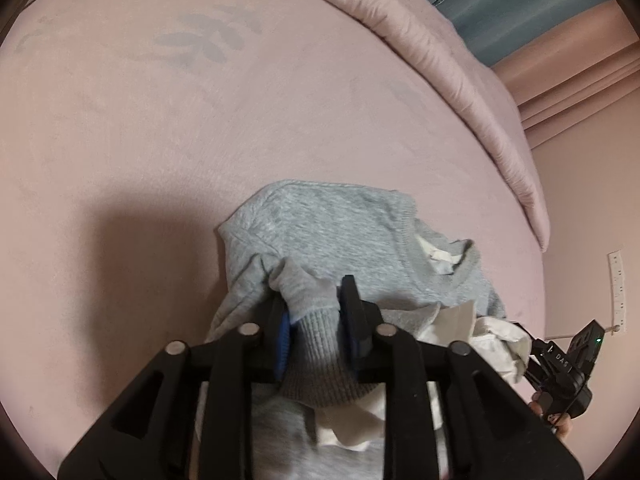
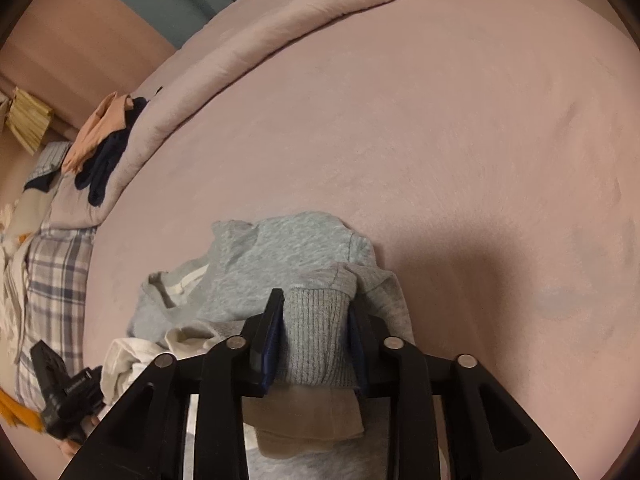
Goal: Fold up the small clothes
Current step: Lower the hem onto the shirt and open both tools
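The left gripper (image 1: 316, 320) sits at the lower middle of its own view, jaws part-way spread, with a ribbed cuff of the grey sweatshirt (image 1: 320, 224) lying between the blue pads (image 1: 283, 344); the cloth fills the gap and touches both pads, though whether they still press on it is hard to tell. The right gripper (image 2: 316, 328), lower middle of its view, also stands partly open around the other ribbed cuff, which touches both pads. The sweatshirt lies crumpled on the pink bedsheet (image 1: 160, 140), in the lower centre of both frames, its neckline toward the inner side. A white garment (image 1: 492, 344) is bunched just beside it. A rolled pink quilt (image 2: 280, 28) runs along the upper edge.
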`<state>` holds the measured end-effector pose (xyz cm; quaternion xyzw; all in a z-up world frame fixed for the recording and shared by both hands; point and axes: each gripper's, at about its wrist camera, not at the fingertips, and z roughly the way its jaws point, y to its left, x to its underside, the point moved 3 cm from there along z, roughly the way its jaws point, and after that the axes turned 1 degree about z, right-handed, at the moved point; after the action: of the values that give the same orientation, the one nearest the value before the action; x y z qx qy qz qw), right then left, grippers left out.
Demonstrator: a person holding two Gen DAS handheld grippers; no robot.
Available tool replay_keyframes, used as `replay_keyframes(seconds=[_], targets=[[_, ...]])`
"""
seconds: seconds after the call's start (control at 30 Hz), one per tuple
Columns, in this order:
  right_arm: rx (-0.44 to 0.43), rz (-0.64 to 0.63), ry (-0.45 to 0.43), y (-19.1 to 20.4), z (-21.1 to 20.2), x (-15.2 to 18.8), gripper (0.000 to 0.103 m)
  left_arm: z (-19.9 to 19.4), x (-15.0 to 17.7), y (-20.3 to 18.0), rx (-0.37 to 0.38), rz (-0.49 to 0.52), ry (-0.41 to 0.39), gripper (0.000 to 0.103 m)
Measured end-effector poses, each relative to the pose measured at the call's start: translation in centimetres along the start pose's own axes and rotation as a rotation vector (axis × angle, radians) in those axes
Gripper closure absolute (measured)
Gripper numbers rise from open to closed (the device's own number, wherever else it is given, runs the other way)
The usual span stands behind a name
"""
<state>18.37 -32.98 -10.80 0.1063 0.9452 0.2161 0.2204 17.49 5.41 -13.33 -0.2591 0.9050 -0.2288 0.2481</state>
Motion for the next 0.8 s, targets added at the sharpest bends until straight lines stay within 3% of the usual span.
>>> replay_keyframes(seconds=[0.1,0.3,0.47,0.53,0.6,0.63,0.7,0.8], targets=[[0.024,-0.027,-0.048,0.0,-2.1,0.0,0.039,-2.0,0.5,-0.8,0.019,0.034,-0.046,0.047],[-0.023,-0.079,-0.099,-0.2,-5.6,0.9,0.038,-4.8,2.5,-2.1,0.075,0.092,-0.071,0.032],[-0.041,-0.095,-0.052,-0.7,-4.8,2.6,0.038,-4.1,4.6,-1.6,0.077,0.090,-0.012,0.033],[-0.043,-0.102,-0.037,-0.8,-4.2,3.0,0.038,-3.5,5.1,-1.4,0.085,0.074,0.004,0.036],[-0.047,-0.102,-0.024,-0.7,-3.7,3.3,0.039,-3.2,5.2,-1.7,0.102,0.072,0.003,0.059],[-0.057,-0.107,-0.022,-0.5,-3.5,3.4,0.042,-2.9,5.2,-1.8,0.103,0.076,0.007,0.065],[-0.070,-0.131,-0.028,0.1,-3.6,3.3,0.065,-1.9,5.2,-2.0,0.100,0.079,0.030,0.093],[-0.053,-0.151,-0.043,0.4,-3.5,3.0,0.086,-1.7,4.7,-2.3,0.082,0.075,0.014,0.095]])
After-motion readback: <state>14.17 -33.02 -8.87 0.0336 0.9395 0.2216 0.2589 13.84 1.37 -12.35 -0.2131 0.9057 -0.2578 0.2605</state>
